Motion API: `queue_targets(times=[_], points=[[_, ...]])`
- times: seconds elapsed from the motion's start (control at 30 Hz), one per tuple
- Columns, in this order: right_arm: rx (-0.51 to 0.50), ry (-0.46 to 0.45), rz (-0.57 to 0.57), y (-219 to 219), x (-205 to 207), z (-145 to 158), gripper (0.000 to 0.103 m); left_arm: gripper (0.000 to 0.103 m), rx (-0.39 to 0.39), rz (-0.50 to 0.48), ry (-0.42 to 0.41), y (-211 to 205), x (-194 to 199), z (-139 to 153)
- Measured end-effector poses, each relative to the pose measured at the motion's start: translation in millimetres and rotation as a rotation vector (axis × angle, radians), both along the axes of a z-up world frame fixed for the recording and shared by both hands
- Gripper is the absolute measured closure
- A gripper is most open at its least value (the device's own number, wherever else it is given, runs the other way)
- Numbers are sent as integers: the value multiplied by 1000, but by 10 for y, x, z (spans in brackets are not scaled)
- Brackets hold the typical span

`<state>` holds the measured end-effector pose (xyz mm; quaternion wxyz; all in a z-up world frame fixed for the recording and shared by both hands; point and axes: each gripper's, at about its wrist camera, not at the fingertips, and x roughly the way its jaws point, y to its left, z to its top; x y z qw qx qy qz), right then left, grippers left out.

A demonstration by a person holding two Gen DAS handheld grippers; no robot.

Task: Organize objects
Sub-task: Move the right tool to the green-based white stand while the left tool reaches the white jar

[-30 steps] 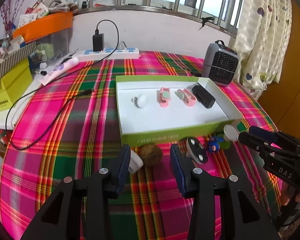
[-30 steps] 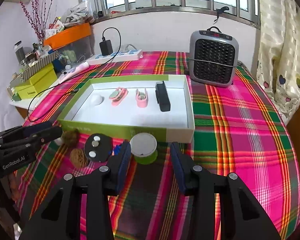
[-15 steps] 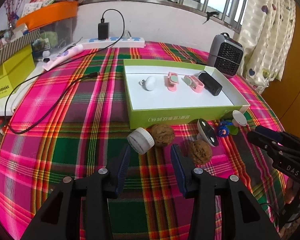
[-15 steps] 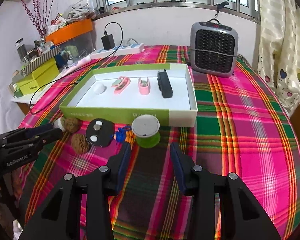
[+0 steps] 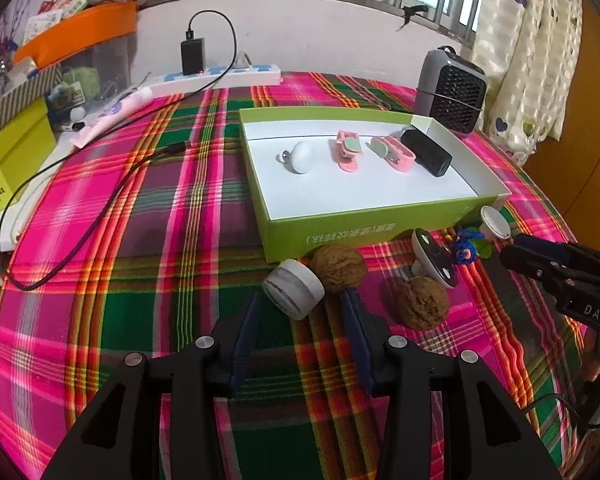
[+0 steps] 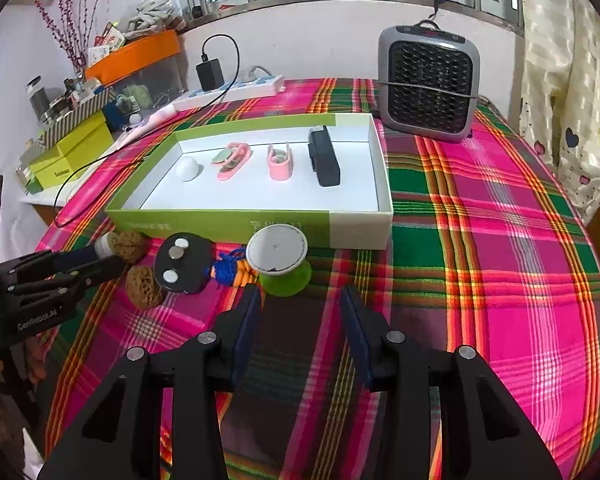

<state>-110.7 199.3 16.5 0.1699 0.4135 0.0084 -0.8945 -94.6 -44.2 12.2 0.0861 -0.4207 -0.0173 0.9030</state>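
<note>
A green box (image 5: 364, 228) (image 6: 260, 222) with a white inside holds a white knob (image 5: 302, 157), two pink clips (image 5: 347, 150) and a black block (image 5: 426, 152). In front of it lie a small white jar (image 5: 294, 288), two walnuts (image 5: 338, 268) (image 5: 424, 302), a black disc (image 6: 186, 258), a blue-orange knitted toy (image 6: 230, 270) and a green spool with a white top (image 6: 278, 258). My left gripper (image 5: 300, 320) is open and empty, just short of the jar. My right gripper (image 6: 300, 312) is open and empty, just short of the spool.
A grey fan heater (image 6: 428, 84) stands behind the box at the right. A power strip with a black charger (image 5: 220, 74) and its cable (image 5: 100, 208) lie at the back left. Yellow-green boxes (image 5: 4, 168) and an orange-lidded bin (image 5: 84, 36) stand at the left edge.
Both grippers have drawn back from the box, so the loose objects in front of it now show in full. Both stay open.
</note>
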Motion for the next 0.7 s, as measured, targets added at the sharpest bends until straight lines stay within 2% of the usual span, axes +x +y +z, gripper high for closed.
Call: queue_targets(times=[0.3,0.7], points=[[2,16,34,-115,-52,26,60,57,17,-17,1,-32,-29,0],[12,8,14,-189,-176,20,60,56,6,-47,3,-13,-73,1]])
